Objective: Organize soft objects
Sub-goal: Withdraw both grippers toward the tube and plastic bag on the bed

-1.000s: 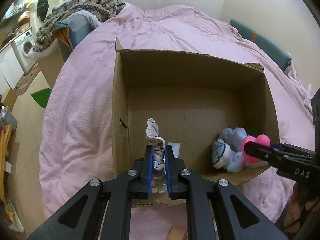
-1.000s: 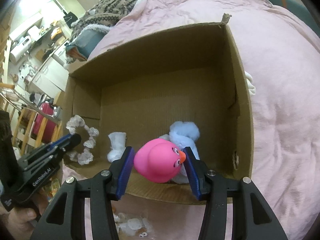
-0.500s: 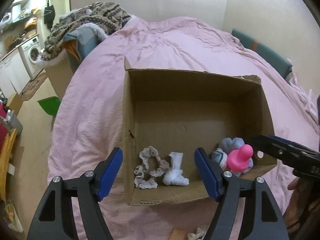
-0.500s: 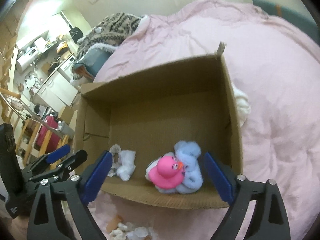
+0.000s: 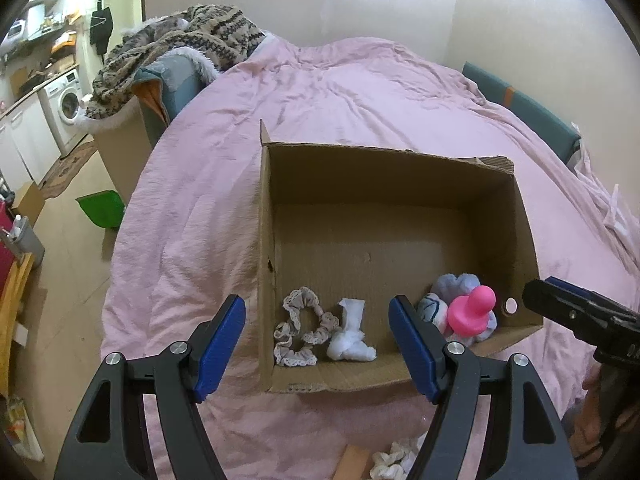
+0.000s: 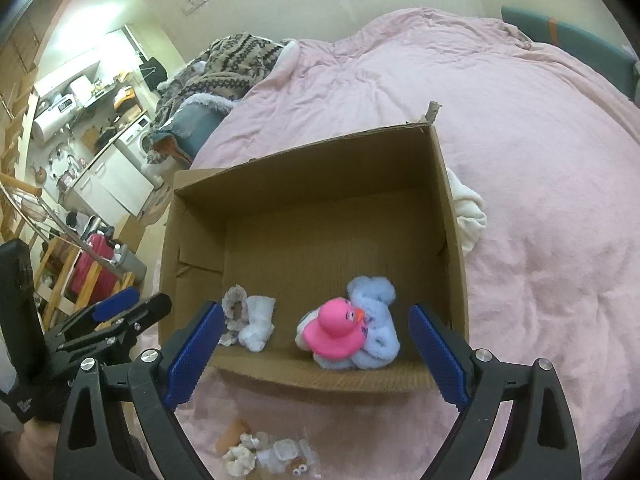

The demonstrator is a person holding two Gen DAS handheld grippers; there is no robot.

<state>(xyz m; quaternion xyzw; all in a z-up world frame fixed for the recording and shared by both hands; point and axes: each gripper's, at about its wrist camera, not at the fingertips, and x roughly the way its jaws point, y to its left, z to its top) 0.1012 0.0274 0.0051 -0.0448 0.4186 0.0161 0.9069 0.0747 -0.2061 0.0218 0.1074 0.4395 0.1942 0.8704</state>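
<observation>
An open cardboard box [image 5: 400, 184] [image 6: 312, 168] sits on the pink bed. Inside near its front wall lie a beige lace scrunchie [image 5: 298, 330] [image 6: 234, 310], a white cloth [image 5: 352, 338] [image 6: 258, 322], a pale blue plush [image 5: 452, 288] [image 6: 378, 320] and a pink rubber duck [image 5: 472, 312] [image 6: 336, 328] resting on the plush. My left gripper [image 5: 320, 348] is open and empty above the box's near left corner. My right gripper [image 6: 316, 354] is open and empty above the front wall, in front of the duck.
Small white soft items [image 5: 394, 462] [image 6: 260, 450] lie on the bed in front of the box. A white cloth [image 6: 466, 210] lies by the box's right wall. A patterned blanket pile [image 5: 180, 40] sits at the far left. The bed's left edge drops to the floor [image 5: 72, 248].
My left gripper let go of the scrunchie and my right let go of the duck, both into the box. Both opened wide and drew back and up from the box.
</observation>
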